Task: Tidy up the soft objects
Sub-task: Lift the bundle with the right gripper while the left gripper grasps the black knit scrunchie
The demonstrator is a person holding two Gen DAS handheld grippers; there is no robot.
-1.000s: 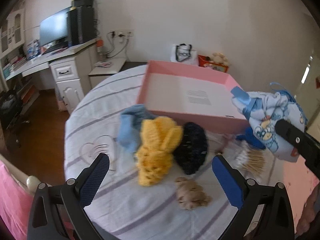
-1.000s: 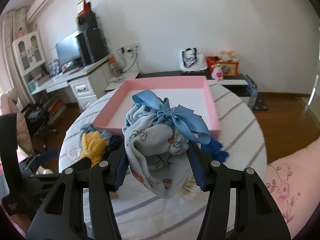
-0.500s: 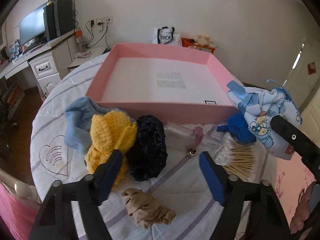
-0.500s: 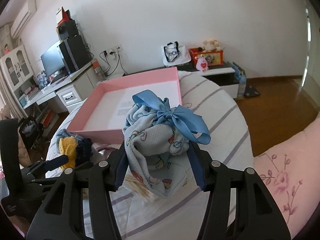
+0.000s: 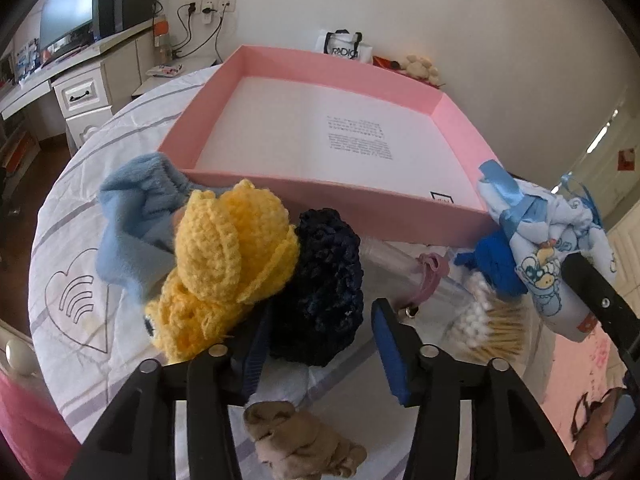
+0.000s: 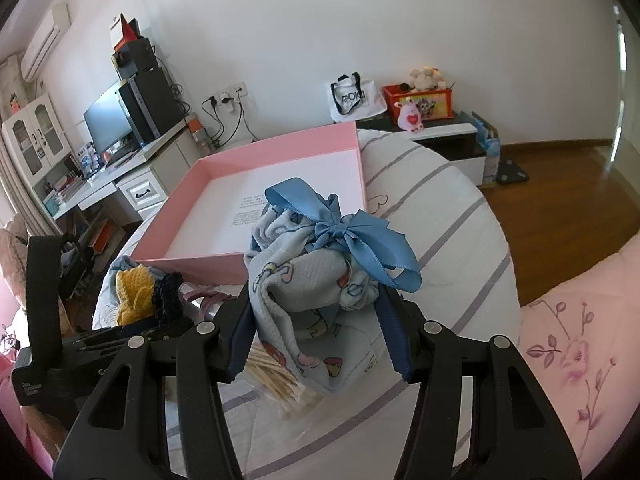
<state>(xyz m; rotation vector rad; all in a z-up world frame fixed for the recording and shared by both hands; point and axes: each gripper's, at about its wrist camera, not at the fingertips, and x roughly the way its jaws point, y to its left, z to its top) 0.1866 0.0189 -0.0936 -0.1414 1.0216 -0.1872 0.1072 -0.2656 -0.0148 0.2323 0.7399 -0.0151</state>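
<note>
Between the left gripper's (image 5: 322, 342) blue-padded black fingers a navy crocheted piece (image 5: 320, 288) is showing, a yellow crocheted piece (image 5: 224, 264) just left of it and a pale blue fleece cloth (image 5: 132, 220) beyond that. Ahead, the tray (image 5: 320, 200) is showing pink walls and a white floor with black print. Between the right gripper's (image 6: 320, 336) fingers a light blue cartoon-printed bundle (image 6: 304, 280) is wearing a blue satin bow (image 6: 348, 240).

Black gripper (image 6: 320, 328) arms, silver screws, ribbed blue pads (image 5: 386, 344)
</note>
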